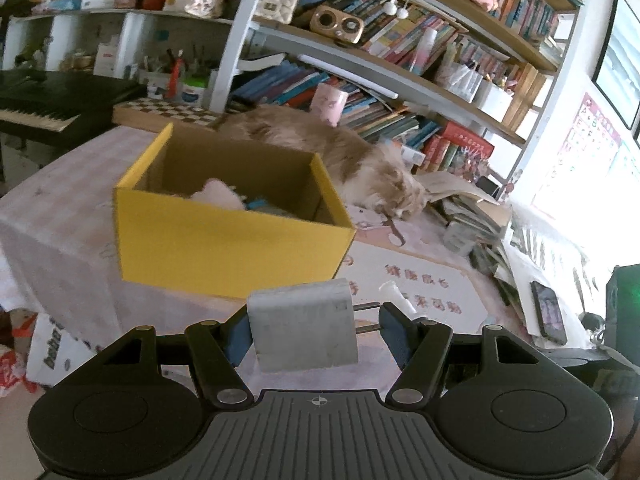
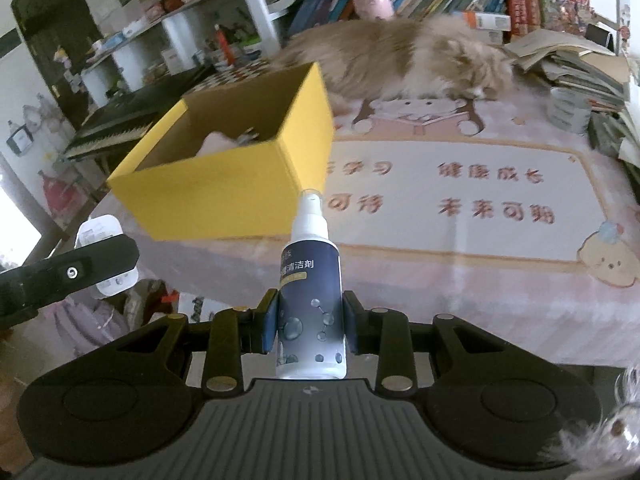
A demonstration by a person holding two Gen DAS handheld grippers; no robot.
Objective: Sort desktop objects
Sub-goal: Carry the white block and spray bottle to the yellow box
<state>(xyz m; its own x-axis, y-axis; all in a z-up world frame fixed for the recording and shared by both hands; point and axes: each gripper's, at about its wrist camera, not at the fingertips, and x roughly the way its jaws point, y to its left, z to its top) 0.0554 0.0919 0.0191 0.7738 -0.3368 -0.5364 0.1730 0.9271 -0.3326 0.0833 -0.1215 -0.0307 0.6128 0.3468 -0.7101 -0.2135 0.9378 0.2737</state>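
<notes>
left gripper point(image 1: 312, 326): clenched on a white plug adapter point(image 1: 302, 330); the block is pressed against the left pad, its two metal prongs are pointed at the right pad. The contact at the prong tips cannot be told exactly.
right gripper point(image 2: 309, 322): clenched on a spray bottle point(image 2: 310, 304), both blue pads pressed on the dark label. The white nozzle is pointed away, toward the box.
plug adapter: carried above the near edge of the worktop point(image 1: 420, 272), just in front of the near wall of the box.
spray bottle: held upright along the fingers, above the near part of the worktop, its nozzle tip seen against the box's near right corner.
yellow box point(image 1: 224, 240): open-topped cardboard, set on the left part of the worktop. A pale pink item point(image 1: 218, 196) and something blue are seen inside; neither can be identified.
cat point(image 1: 340, 156): long-haired, tan and white, stretched out on the worktop behind and right of the box.
worktop cover: pink printed cloth with red characters and cartoon figures.
far side: bookshelves point(image 1: 420, 52) packed with books.
right edge: loose books and papers are piled; a phone point(image 1: 550, 312) is laid flat.
far left: a keyboard instrument point(image 1: 44, 108) is seen beyond the worktop.
</notes>
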